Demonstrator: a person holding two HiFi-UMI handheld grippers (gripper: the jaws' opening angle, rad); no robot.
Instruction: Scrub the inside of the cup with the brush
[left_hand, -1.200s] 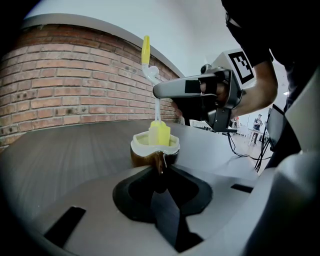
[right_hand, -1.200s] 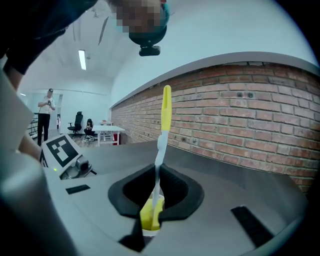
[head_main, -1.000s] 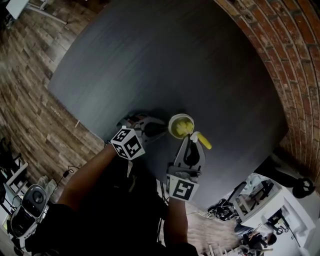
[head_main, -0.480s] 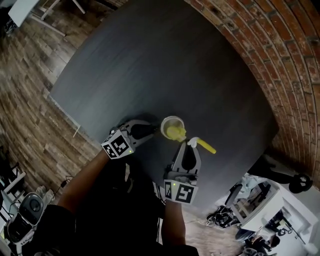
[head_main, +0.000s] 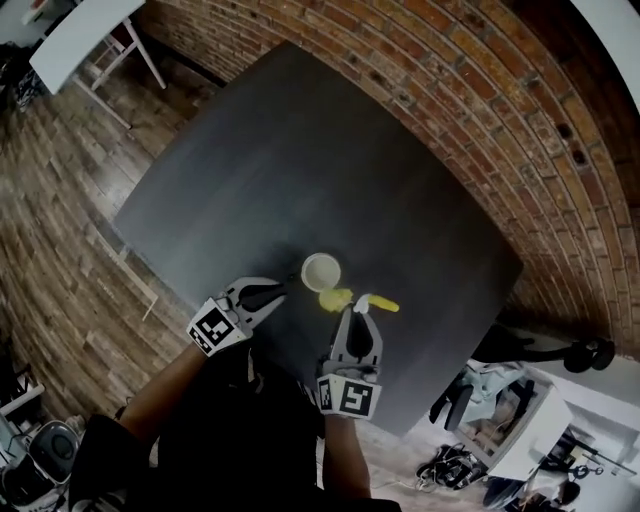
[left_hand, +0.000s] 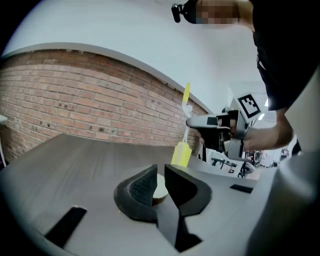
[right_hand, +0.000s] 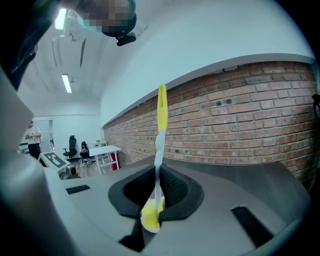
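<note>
A small white cup (head_main: 320, 270) stands on the dark table (head_main: 330, 170) near its front edge. My left gripper (head_main: 291, 288) reaches it from the left. In the left gripper view its jaws (left_hand: 160, 182) are closing, with the cup's rim (left_hand: 159, 190) pinched between the pads. My right gripper (head_main: 358, 311) is shut on the thin stem of a yellow brush (right_hand: 159, 150). The brush head (head_main: 335, 298) hangs just outside the cup, at its near right. The handle (head_main: 384, 303) points right. The left gripper view has the brush (left_hand: 181, 154) upright behind the cup.
A curved brick wall (head_main: 480, 90) borders the table's far side. Wooden floor (head_main: 60, 200) lies to the left, with a white table and chair (head_main: 90, 35) at the top left. Cluttered equipment (head_main: 500, 420) sits at the lower right.
The brush head was inside the cup a second ago, rose to the rim, and is now out of it at the near right. The left gripper has stayed at the cup.
</note>
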